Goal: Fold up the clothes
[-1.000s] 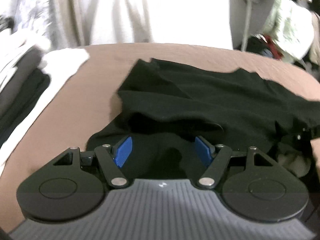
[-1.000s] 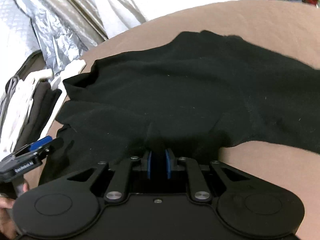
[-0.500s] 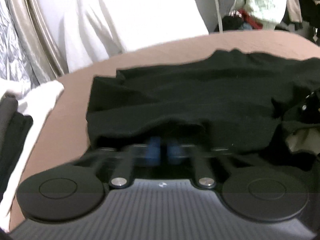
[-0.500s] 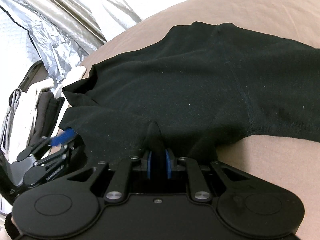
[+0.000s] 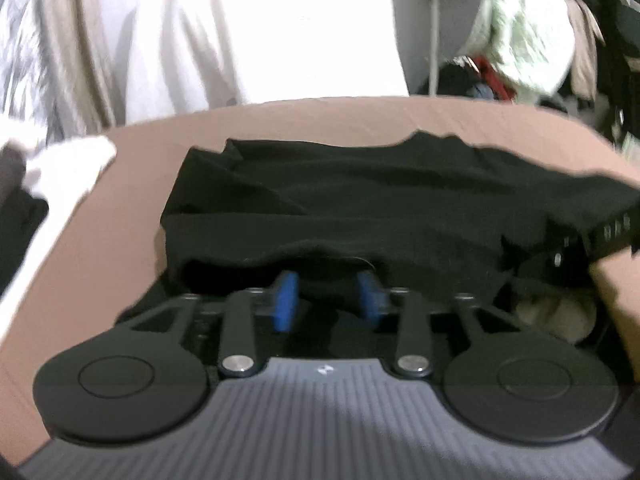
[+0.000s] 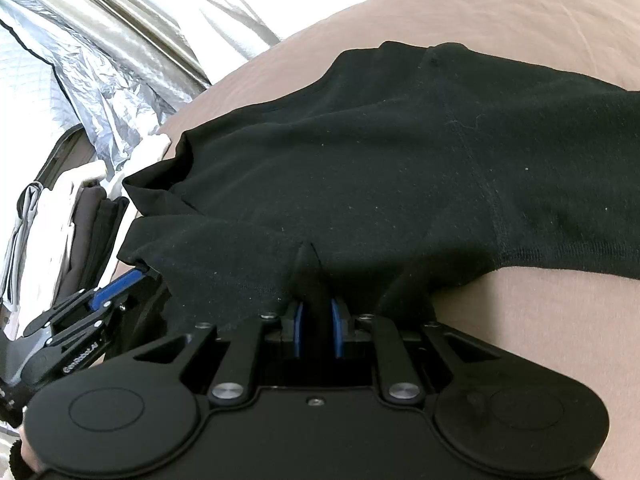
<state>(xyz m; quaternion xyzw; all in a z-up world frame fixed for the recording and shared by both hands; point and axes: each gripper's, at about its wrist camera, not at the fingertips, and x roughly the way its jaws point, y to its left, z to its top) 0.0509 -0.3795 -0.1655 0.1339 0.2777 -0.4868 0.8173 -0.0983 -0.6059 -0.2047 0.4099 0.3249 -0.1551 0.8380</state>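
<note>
The black garment point(image 6: 360, 168) lies spread on the brown bed surface point(image 6: 540, 340) directly ahead of both tongs. The right gripper point(image 6: 316, 316) pinches a ridge of its near hem between blue pads. The left gripper point(image 5: 328, 296), to its left, stands spread, its pads under the cloth's lifted edge.

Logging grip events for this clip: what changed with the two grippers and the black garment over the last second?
The left gripper was open a second ago, closed on the black garment half a second ago, and now stands open again, its blue pads apart under the near hem: it let go. The right gripper stayed shut on a pinched fold throughout. The garment still lies on the brown surface, with the folded stack unchanged.
</note>
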